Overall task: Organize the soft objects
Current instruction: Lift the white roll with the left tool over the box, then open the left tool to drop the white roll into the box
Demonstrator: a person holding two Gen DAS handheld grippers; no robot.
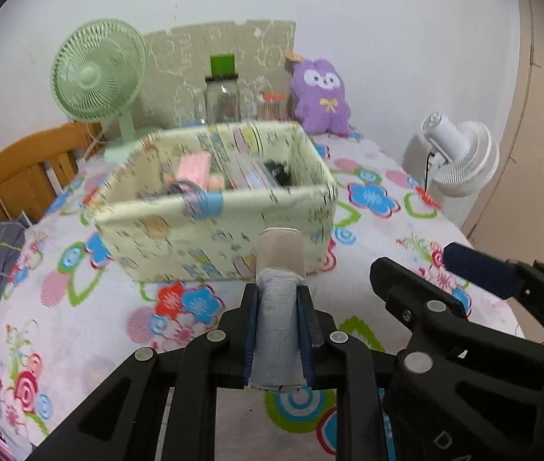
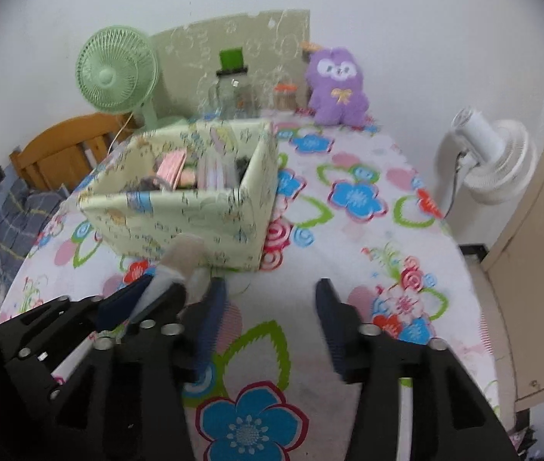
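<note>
Floral tablecloth [image 1: 79,319]; left claw [image 1: 278,330] grips rolled sock [image 1: 277,307]; basket [image 1: 214,230] contents blurred.

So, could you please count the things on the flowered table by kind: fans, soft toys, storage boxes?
Fans: 2, a green mesh fan and a white round fan
Soft toys: 1, a purple plush animal
Storage boxes: 1, a pale yellow printed fabric box
Total: 4

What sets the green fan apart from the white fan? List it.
Colour: the green fan is pale green, the white fan white. Place: the green fan stands at the table's far left beside the wooden chair; the white fan sits off the right edge. Facing: the green fan shows its grille front, the white fan its back. Both have round cages.
</note>
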